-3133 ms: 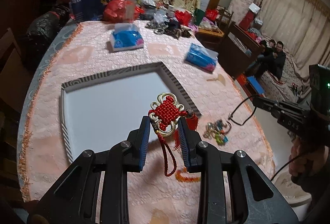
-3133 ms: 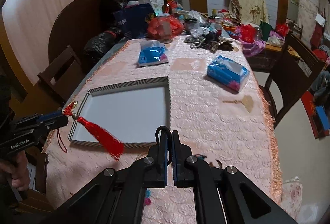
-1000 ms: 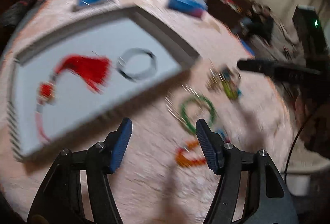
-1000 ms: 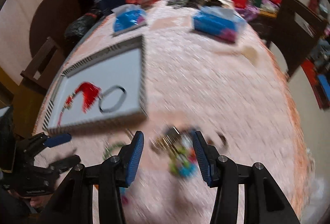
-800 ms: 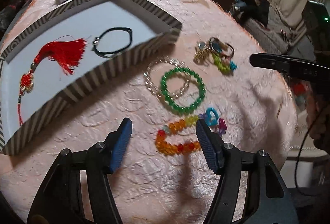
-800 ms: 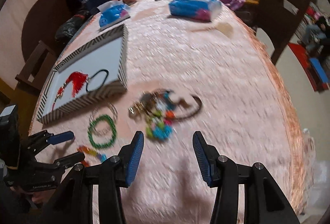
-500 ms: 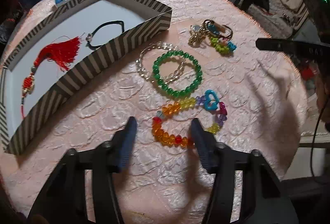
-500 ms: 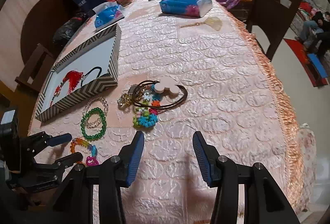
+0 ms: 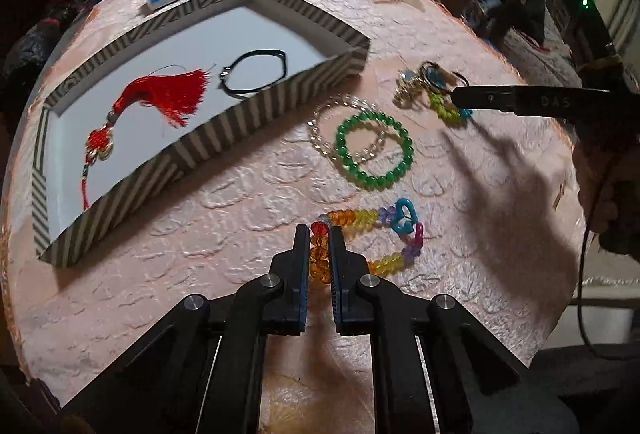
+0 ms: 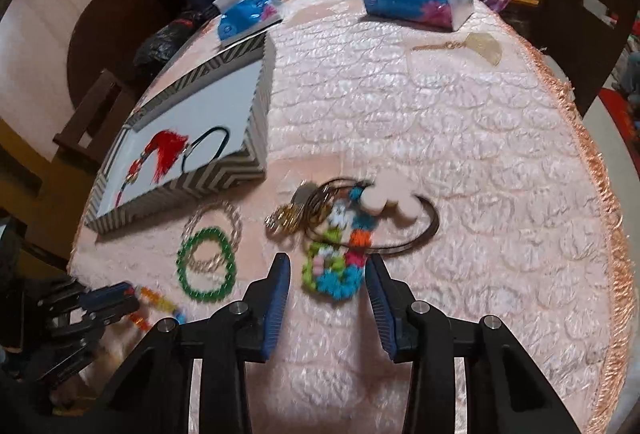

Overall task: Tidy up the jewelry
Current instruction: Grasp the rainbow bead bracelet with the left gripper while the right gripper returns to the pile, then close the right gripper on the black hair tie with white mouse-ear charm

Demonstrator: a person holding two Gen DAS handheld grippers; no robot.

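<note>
Jaws clamped on rainbow bracelet (image 9: pixel 362 220), right spread

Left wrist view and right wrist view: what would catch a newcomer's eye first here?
Probably the left gripper, shut on the rainbow bead bracelet with a blue heart charm at the near edge of the pink tablecloth. Next, the red tassel knot ornament beside a black cord bracelet in the striped white tray. The open right gripper brackets a colourful bead charm cluster.

Rainbow bead bracelet (image 9: pixel 362 234) flat on cloth; red tassel (image 9: pixel 160 100), black cord (image 9: pixel 256 69) in tray (image 9: pixel 224 138).
</note>
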